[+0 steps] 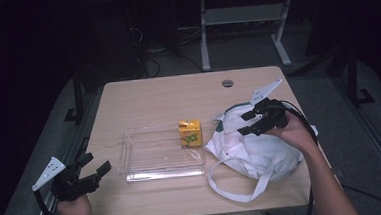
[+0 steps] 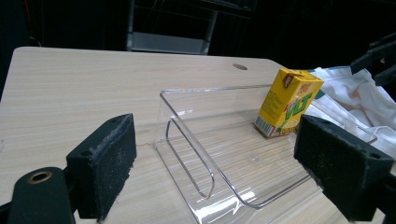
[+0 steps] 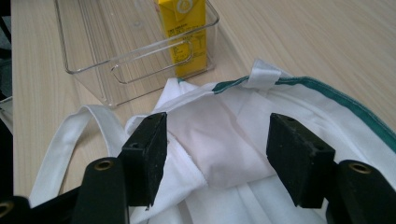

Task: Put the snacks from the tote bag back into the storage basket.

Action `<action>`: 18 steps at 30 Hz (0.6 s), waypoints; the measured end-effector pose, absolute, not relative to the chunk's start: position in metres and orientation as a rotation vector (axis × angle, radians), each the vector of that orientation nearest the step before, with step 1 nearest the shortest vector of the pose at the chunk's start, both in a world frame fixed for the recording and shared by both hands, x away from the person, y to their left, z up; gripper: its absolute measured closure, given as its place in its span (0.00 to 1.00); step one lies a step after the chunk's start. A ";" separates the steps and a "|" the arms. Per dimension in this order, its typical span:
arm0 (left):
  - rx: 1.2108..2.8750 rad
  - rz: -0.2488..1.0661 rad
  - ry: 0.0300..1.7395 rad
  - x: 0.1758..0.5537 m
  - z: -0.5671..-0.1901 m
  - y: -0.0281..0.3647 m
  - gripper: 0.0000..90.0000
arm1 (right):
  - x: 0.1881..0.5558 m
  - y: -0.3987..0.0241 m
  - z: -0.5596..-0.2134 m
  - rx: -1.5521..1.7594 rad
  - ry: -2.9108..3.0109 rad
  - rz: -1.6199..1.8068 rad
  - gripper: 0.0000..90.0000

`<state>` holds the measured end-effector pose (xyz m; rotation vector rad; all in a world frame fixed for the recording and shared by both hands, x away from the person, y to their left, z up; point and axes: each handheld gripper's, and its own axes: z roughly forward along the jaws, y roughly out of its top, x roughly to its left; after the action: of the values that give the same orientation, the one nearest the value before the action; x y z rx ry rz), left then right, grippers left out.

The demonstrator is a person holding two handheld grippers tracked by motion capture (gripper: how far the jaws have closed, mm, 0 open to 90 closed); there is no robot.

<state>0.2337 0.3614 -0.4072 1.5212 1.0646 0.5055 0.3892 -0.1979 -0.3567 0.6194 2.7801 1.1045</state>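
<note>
Juice carton (image 1: 190, 133) stands in the clear tray (image 1: 142, 163), beside a white bag (image 1: 253, 148).
Left gripper (image 1: 84, 170) and right gripper (image 1: 254, 121) both gape wide, holding nothing.

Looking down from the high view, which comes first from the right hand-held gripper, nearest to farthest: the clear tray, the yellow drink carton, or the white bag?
From the right hand-held gripper:
1. White cloth bag, directly beneath it at the table's right.
2. Yellow drink carton, just left of the bag, in the tray's right end.
3. Clear plastic tray, stretching farther left toward the table's middle.
</note>
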 end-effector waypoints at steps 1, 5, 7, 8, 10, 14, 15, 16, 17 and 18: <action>1.521 0.506 1.067 0.234 -0.407 0.361 0.14 | 0.389 -0.199 -0.358 0.619 2.781 1.105 0.42; 1.525 0.509 1.064 0.234 -0.407 0.361 0.14 | 0.387 -0.201 -0.360 0.604 2.775 1.102 0.42; 1.524 0.507 1.065 0.234 -0.407 0.361 0.14 | 0.384 -0.202 -0.361 0.638 2.780 1.108 0.42; 1.524 0.507 1.066 0.234 -0.407 0.361 0.14 | 0.384 -0.204 -0.362 0.612 2.774 1.106 0.42; 1.521 0.507 1.067 0.234 -0.407 0.361 0.14 | 0.382 -0.205 -0.363 0.628 2.774 1.115 0.42; 1.523 0.506 1.065 0.234 -0.407 0.361 0.14 | 0.379 -0.208 -0.364 0.648 2.781 1.104 0.41; 1.523 0.506 1.065 0.234 -0.407 0.361 0.14 | 0.378 -0.209 -0.364 0.641 2.772 1.109 0.41; 1.523 0.507 1.065 0.234 -0.407 0.361 0.14 | 0.377 -0.210 -0.364 0.638 2.768 1.116 0.41; 1.522 0.506 1.066 0.234 -0.407 0.361 0.14 | 0.377 -0.210 -0.365 0.644 2.770 1.119 0.41; 1.522 0.506 1.067 0.234 -0.407 0.361 0.14 | 0.376 -0.211 -0.365 0.649 2.768 1.117 0.41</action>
<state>0.2340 0.3609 -0.4074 1.5217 1.0673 0.5058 0.3759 -0.2114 -0.3653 0.6491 2.7680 1.1173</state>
